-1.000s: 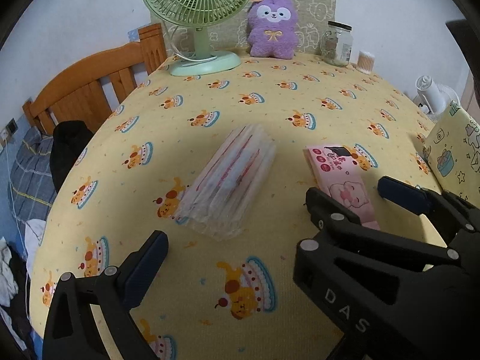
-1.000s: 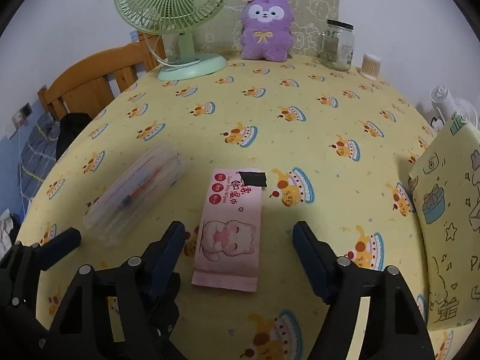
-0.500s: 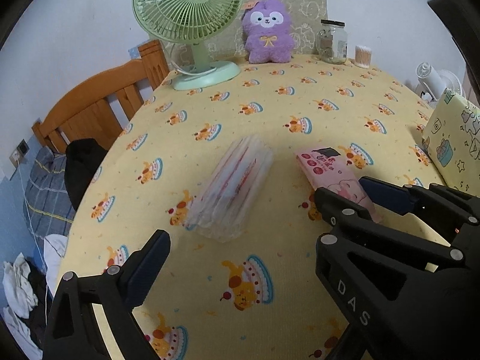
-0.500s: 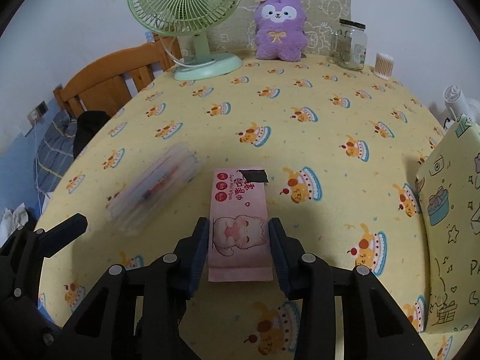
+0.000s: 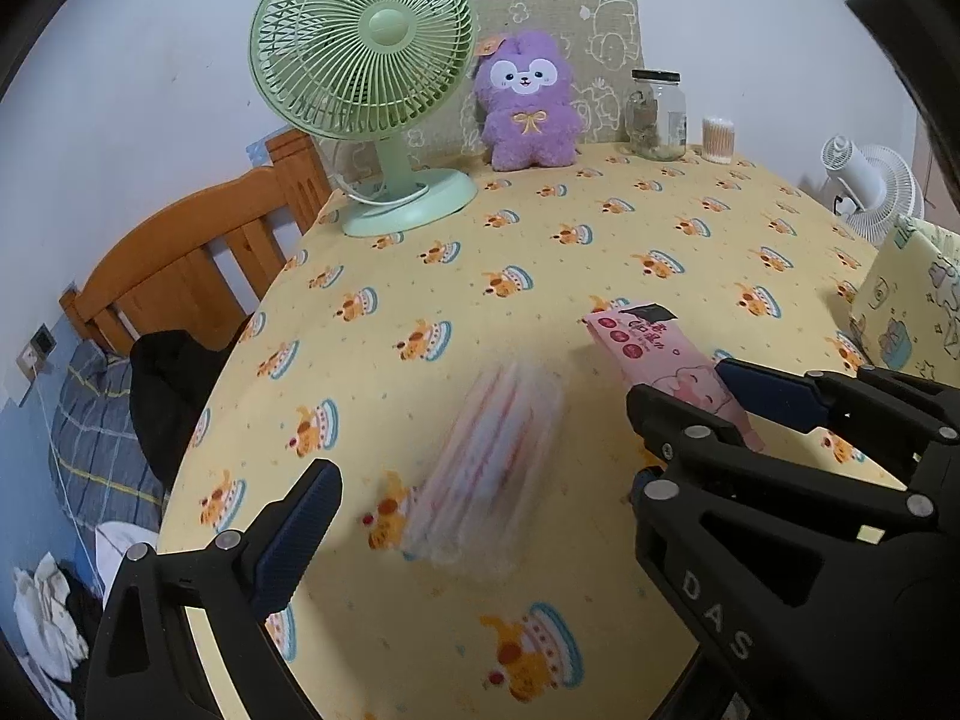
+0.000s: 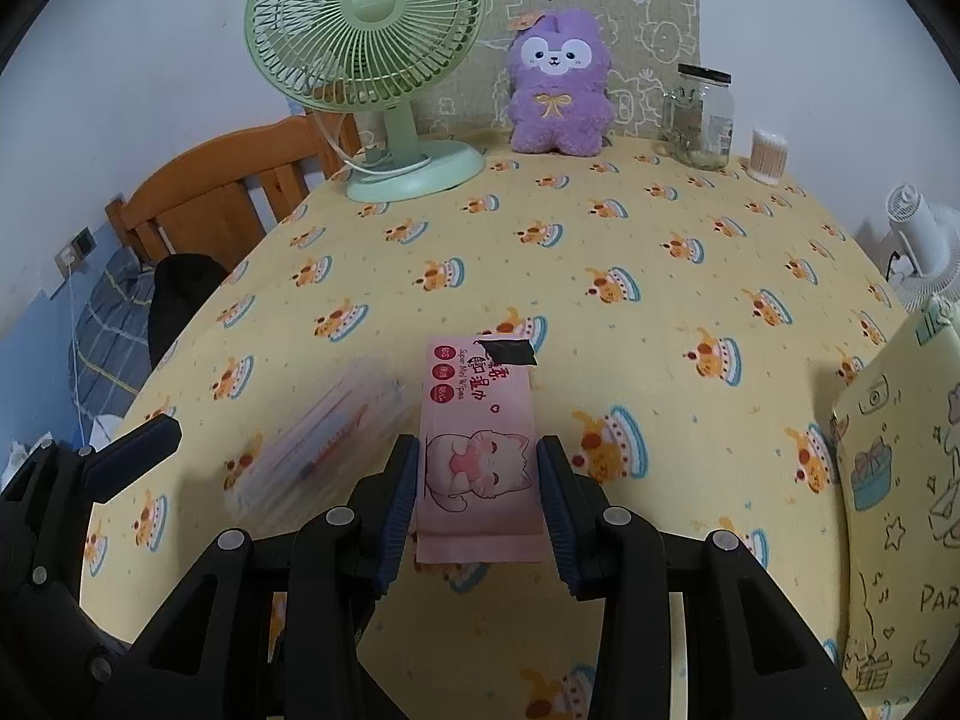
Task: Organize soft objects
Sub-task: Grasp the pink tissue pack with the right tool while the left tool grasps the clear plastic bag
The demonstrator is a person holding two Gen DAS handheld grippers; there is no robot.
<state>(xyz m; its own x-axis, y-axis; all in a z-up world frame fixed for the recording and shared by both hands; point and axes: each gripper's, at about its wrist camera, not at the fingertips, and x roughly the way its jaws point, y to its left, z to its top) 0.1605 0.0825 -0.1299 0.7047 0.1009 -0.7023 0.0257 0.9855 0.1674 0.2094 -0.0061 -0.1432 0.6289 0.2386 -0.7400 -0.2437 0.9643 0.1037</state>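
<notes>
A pink wet-wipes pack [image 6: 474, 396] lies lengthwise on the yellow cake-print tablecloth [image 6: 690, 252]. My right gripper [image 6: 477, 450] is shut on its near half, one blue pad against each long side. I cannot tell whether the pack is off the cloth. The left wrist view shows the same pack [image 5: 642, 342] pinched by the right gripper [image 5: 690, 390]. To its left lies a clear, blurred pack with red stripes [image 5: 492, 462] [image 6: 324, 438]. My left gripper [image 5: 480, 480] hangs open over it, fingers wide and apart from it. A purple plush toy [image 6: 558, 90] sits at the table's back.
At the back stand a green desk fan [image 6: 372, 60], a glass jar [image 6: 702, 120] and a tub of cotton swabs [image 6: 768, 153]. A yellow printed bag [image 6: 900, 510] stands at the right edge. A wooden frame [image 5: 180, 276] and dark clothes are left of the table.
My right gripper's jaws have shut on the pink wipes pack. The left gripper has risen a little and stays open over the clear pack.
</notes>
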